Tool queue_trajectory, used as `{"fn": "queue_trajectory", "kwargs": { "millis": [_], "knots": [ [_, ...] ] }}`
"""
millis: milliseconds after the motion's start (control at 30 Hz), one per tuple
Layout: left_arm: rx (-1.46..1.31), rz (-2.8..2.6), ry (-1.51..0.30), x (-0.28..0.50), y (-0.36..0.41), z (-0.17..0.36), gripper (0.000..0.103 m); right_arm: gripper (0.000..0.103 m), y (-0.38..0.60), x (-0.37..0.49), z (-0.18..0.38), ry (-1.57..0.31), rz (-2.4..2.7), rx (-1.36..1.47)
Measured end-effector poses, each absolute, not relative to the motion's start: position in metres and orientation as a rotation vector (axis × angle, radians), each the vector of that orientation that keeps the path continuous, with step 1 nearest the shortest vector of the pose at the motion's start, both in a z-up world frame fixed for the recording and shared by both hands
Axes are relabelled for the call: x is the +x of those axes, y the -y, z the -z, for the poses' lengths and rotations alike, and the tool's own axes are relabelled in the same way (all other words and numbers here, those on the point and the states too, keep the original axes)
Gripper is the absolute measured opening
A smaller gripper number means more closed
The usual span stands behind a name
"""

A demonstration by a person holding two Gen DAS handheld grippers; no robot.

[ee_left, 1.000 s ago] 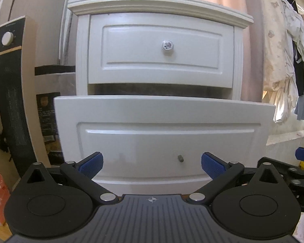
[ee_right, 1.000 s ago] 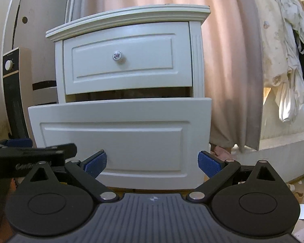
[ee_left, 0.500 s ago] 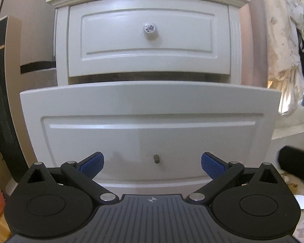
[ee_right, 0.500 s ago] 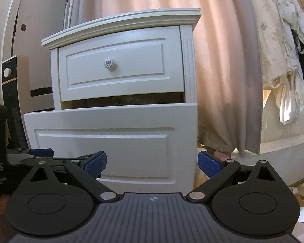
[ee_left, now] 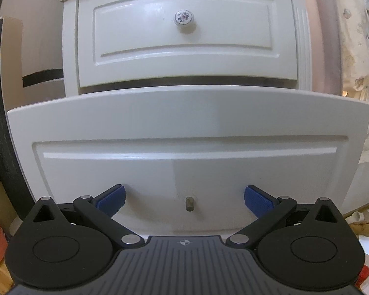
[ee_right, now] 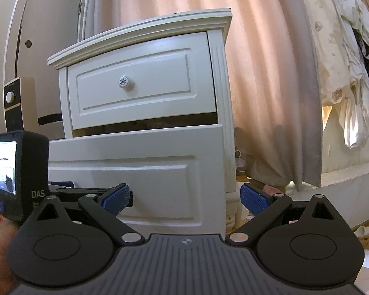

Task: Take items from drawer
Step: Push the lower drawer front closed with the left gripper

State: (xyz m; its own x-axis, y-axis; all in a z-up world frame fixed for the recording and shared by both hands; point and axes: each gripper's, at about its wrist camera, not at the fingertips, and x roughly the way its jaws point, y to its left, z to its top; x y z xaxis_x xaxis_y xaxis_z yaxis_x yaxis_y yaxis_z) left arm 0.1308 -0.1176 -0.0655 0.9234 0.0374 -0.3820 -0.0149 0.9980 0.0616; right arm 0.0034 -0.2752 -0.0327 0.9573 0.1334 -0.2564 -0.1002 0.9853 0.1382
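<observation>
A white nightstand has a shut upper drawer [ee_left: 186, 41] with a flowered knob [ee_left: 183, 17]. The lower drawer [ee_left: 189, 132] is pulled partly out; a bare metal stud [ee_left: 189, 203] stands where its knob would be. My left gripper [ee_left: 184, 198] is open and empty, close to the lower drawer front, with the stud between its blue pads [ee_left: 111, 197]. My right gripper [ee_right: 185, 198] is open and empty, farther back by the nightstand's right corner. The same lower drawer [ee_right: 140, 172] shows in the right wrist view. The drawer's contents are hidden.
The left gripper's camera body [ee_right: 14, 172] fills the left of the right wrist view. A tall black and beige appliance [ee_right: 15, 103] stands left of the nightstand. A pink curtain [ee_right: 270, 86] hangs behind, clothes [ee_right: 344, 61] hang at right. Small litter [ee_left: 361, 223] lies on the floor.
My left gripper has moved closer to the lower drawer front, which now fills its view. My right gripper has shifted right and back, showing more curtain. Both stayed open.
</observation>
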Motion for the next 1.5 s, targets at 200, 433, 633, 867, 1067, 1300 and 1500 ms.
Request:
{"fn": "queue_trajectory", "kwargs": {
  "millis": [200,433,633,867,1067,1300,1500],
  "knots": [
    [0.024,-0.003,-0.404,0.148,0.114,0.067,0.103,0.103,0.28,0.013,0.038,-0.272,-0.138,0.142],
    [0.027,-0.008,-0.395,0.173,0.115,0.069,0.103,0.103,0.285,0.025,0.04,-0.258,-0.153,0.165],
    [0.03,-0.021,-0.399,0.197,0.118,0.069,0.103,0.103,0.289,0.037,0.042,-0.259,-0.148,0.169],
    [0.021,-0.032,-0.397,0.222,0.121,0.07,0.103,0.103,0.29,0.054,0.045,-0.27,-0.14,0.173],
    [-0.009,-0.04,-0.408,0.246,0.121,0.071,0.103,0.103,0.288,0.063,0.044,-0.268,-0.146,0.173],
    [-0.006,-0.069,-0.397,0.261,0.129,0.074,0.103,0.103,0.292,0.067,0.045,-0.265,-0.133,0.175],
    [-0.013,-0.06,-0.402,0.272,0.135,0.075,0.103,0.103,0.293,0.07,0.05,-0.282,-0.123,0.175]
  ]
}}
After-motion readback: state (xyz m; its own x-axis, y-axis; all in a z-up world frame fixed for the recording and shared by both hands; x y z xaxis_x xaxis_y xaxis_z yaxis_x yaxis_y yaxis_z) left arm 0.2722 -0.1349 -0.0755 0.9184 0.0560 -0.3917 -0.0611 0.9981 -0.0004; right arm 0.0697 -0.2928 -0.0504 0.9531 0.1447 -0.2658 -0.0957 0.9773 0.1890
